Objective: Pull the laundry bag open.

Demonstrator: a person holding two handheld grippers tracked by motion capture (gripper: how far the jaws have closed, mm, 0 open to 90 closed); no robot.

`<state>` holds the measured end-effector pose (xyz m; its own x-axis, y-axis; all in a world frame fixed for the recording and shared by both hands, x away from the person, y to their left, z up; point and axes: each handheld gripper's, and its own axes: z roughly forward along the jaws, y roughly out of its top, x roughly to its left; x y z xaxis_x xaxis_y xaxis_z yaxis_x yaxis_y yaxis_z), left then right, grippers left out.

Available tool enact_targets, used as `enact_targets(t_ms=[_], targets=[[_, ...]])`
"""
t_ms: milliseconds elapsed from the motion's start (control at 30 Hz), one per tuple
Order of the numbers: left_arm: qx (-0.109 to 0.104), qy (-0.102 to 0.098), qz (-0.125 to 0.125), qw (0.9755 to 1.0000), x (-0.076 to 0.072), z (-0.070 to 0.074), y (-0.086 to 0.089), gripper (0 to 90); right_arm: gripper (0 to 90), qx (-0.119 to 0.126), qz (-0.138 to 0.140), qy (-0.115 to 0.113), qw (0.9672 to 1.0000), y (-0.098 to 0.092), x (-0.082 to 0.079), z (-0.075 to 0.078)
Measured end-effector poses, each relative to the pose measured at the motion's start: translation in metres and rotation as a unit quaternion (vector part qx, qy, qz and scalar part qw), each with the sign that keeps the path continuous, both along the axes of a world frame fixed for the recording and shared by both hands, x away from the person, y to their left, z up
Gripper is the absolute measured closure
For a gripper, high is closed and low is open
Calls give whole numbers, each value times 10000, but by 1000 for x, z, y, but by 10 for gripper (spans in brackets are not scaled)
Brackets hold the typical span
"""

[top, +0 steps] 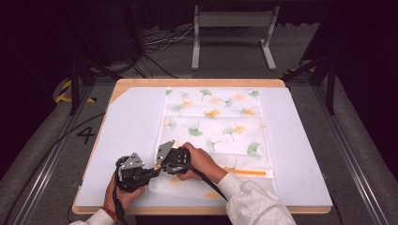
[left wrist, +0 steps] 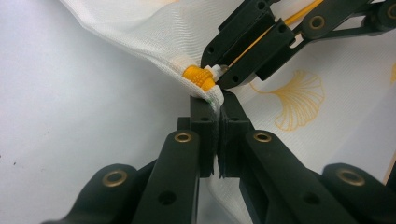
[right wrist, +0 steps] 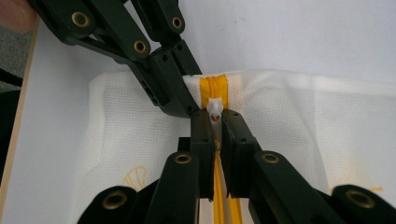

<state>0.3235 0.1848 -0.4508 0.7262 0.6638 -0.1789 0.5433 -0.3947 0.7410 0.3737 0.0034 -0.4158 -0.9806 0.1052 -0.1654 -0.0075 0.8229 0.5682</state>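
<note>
at the lower left of the high view the left gripper (top: 151, 171) sits just left of the right gripper (top: 162, 168), the two tips almost touching over the near left corner of a white mesh bag (top: 216, 122) printed with green and orange leaves, which lies flat on a white mat (top: 126, 126) covering the table (top: 197, 82). in the left gripper view the left gripper (left wrist: 215, 100) has its jaws together, clamped on the bag's corner fabric just below the yellow end of the zipper (left wrist: 200, 77), while the other tool reaches in from the upper right of the frame. in the right gripper view the right gripper (right wrist: 215, 120) is shut on the small white zipper pull (right wrist: 215, 108), with the yellow zipper (right wrist: 214, 88) running straight along the jaws, from the top of the fabric down to the bottom of the frame. in the high view that zipper's long axis (top: 248, 173) runs level across the picture, from the grippers at lower left out toward the lower right edge of the bag, so the free length lies entirely to the right of the pull. the left tool is the nearer one to the corner and looks placed to anchor it; i judge the coming move to be a pull by the right tool rightward along that line, and it depends on staying in line with the zipper rather than lifting off it.
</note>
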Motion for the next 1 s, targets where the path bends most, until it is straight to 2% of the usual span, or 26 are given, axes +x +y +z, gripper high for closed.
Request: enact_targets(t_ms=[67, 233, 333, 433, 500, 700, 1000], targets=[[35, -75, -33, 10000, 0, 1, 0, 869, 845, -44, 9, -22, 10000, 0, 0, 0], [-39, -41, -43, 10000, 0, 1, 1, 870, 846, -12, -44, -15, 10000, -1, 0, 0], [-67, -90, -20, 9999, -1, 1, 1, 871, 847, 1, -43, -24, 10000, -2, -1, 1], [-131, -112, -20, 9998, -1, 3, 2, 870, 846, -98, -83, -91, 9999, -3, -1, -1], [-100, -122, -35, 9999, -2, 3, 1, 870, 847, -164, -67, -144, 9997, -3, -2, -4], [-33, -157, -42, 9999, -2, 2, 0, 871, 847, -130, -61, -83, 9999, -5, -2, -6], [-4, -105, -65, 9999, -5, 2, 0, 871, 846, -145, -73, -44, 9999, -8, -3, -11]])
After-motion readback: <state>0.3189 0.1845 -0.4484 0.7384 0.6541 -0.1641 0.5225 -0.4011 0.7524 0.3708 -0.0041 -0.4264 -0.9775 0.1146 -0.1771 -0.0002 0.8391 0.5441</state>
